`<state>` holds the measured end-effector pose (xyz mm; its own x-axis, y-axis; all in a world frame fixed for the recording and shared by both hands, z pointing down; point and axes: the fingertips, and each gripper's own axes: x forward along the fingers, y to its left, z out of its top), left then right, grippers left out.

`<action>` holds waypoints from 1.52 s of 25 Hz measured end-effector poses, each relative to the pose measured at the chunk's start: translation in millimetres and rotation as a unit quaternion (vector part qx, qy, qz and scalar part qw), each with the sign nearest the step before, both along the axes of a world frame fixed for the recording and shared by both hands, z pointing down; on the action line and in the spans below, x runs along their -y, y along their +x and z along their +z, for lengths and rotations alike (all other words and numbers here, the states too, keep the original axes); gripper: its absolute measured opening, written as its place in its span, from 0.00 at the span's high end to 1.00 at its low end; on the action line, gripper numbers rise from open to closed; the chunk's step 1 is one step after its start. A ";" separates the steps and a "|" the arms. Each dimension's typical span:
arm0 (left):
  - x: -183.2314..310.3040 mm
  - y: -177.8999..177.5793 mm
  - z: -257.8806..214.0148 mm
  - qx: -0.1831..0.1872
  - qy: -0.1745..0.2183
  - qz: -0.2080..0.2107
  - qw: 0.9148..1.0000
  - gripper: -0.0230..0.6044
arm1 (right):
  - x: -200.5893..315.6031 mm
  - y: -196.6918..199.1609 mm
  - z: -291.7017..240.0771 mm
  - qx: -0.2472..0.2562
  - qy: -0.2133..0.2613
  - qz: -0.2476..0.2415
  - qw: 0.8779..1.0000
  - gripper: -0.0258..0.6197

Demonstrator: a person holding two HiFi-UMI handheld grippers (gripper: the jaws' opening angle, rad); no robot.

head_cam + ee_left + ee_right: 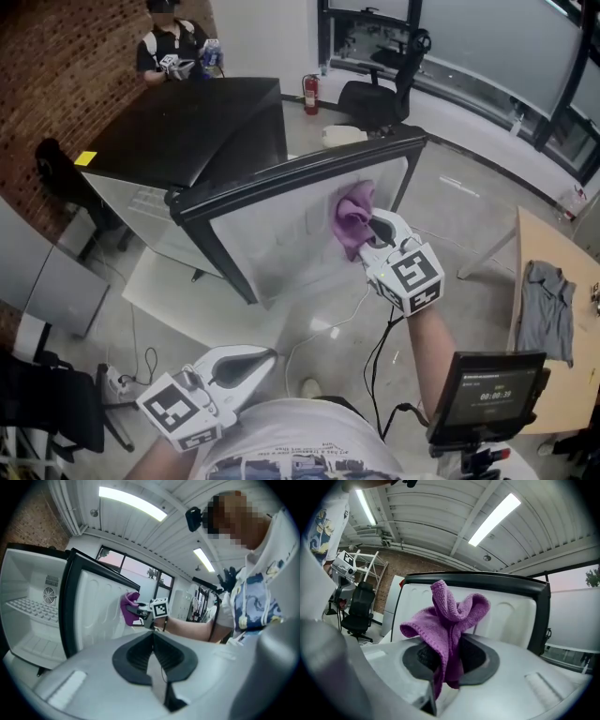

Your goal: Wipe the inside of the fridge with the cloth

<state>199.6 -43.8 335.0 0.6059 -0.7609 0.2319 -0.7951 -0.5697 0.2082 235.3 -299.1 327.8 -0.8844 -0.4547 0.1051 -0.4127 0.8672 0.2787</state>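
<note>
The small fridge (187, 131) has a black top and its door (281, 234) swung open, white inner liner facing me. My right gripper (375, 230) is shut on the purple cloth (352, 216), which bunches up against the upper part of the door liner. In the right gripper view the cloth (450, 620) stands between the jaws in front of the door (511, 611). My left gripper (258, 356) hangs low near my body, jaws together and holding nothing. The left gripper view shows the fridge's white inside (33, 611) with a wire shelf, and the cloth (127, 609) on the door.
A person (173, 47) stands behind the fridge by the brick wall. A fire extinguisher (310, 94) and an office chair (380, 89) are at the back. A wooden table (534, 253) with a grey garment is at the right, a screen (487, 384) near me, and cables (319, 328) on the floor.
</note>
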 end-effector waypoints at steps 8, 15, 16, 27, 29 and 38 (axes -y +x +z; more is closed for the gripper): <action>6.6 3.4 1.5 -0.003 -0.002 0.005 1.000 0.95 | 35.2 38.4 9.2 -0.009 -0.009 0.056 0.998 0.83; 6.0 -3.7 4.2 -0.004 -0.007 0.000 1.000 0.95 | 52.6 64.1 19.9 -0.015 -0.024 0.101 0.995 0.83; 6.4 -4.4 4.2 -0.005 -0.007 0.000 1.000 0.95 | 53.8 66.0 20.9 -0.015 -0.027 0.104 0.994 0.83; 8.8 -6.3 2.7 -0.006 -0.008 0.007 1.000 0.95 | -4.7 13.4 31.4 -0.003 -0.034 0.015 0.999 0.83; 9.0 -5.6 2.3 -0.007 -0.008 0.008 1.000 0.95 | -25.8 -7.1 35.9 -0.003 -0.037 -0.018 0.999 0.83; 0.9 -11.5 0.4 -0.005 -0.013 -0.008 1.000 0.95 | -119.3 -98.1 57.3 -0.022 -0.039 -0.164 0.985 0.83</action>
